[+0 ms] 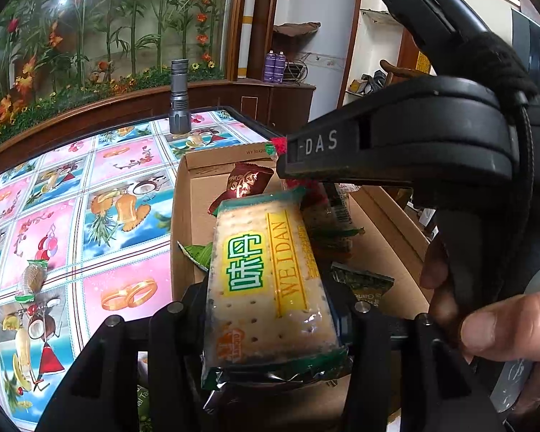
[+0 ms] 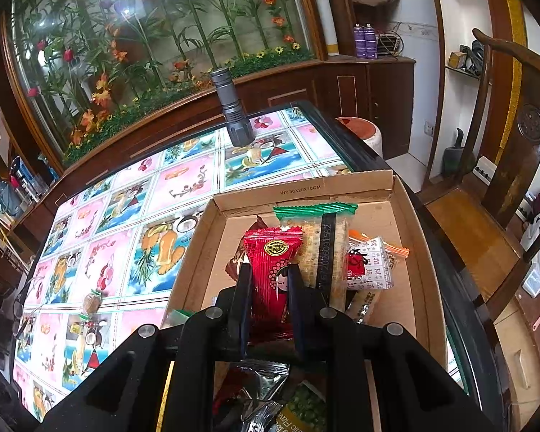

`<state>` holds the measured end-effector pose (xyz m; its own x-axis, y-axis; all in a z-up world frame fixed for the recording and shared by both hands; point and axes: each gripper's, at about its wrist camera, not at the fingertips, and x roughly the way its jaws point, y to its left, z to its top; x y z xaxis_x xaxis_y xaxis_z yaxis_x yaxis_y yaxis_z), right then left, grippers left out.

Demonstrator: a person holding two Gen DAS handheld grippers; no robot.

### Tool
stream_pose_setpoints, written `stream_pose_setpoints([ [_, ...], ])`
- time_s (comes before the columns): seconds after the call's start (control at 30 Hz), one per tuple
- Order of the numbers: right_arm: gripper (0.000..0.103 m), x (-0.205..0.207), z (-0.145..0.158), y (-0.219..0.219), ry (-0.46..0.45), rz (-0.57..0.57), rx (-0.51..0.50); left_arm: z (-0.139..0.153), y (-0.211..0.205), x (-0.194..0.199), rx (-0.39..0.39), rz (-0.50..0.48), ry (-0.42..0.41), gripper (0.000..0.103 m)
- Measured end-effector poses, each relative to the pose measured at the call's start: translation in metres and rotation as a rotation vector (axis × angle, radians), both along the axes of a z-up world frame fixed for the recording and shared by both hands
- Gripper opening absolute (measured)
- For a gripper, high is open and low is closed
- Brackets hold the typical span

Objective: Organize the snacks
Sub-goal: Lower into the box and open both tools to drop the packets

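Left wrist view: left tool was partly open, clamped on a cracker pack, long axis pointing away along the fingers, held over the cardboard box. Right tool was near shut on a red snack packet, also lengthwise over the box. Box on the bench held several wrapped snacks. One small wrapped sweet lay outside on the bench, left of the box, nearer the left tool
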<state>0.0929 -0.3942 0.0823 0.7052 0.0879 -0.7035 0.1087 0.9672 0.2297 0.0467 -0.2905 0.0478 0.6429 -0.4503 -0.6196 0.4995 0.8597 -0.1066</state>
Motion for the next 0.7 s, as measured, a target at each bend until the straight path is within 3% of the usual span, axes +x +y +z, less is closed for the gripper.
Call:
stream_pose_setpoints([
  [0.4,0.022,-0.007,0.009,-0.007,-0.049,-0.024,0.046,0.005,0.006,0.003,-0.022,0.019,-0.004,0.062],
  [0.7,0.028,-0.021,0.014,-0.021,-0.148,-0.139,0.040,0.008,0.016,-0.009,-0.014,-0.010,-0.026,0.072],
])
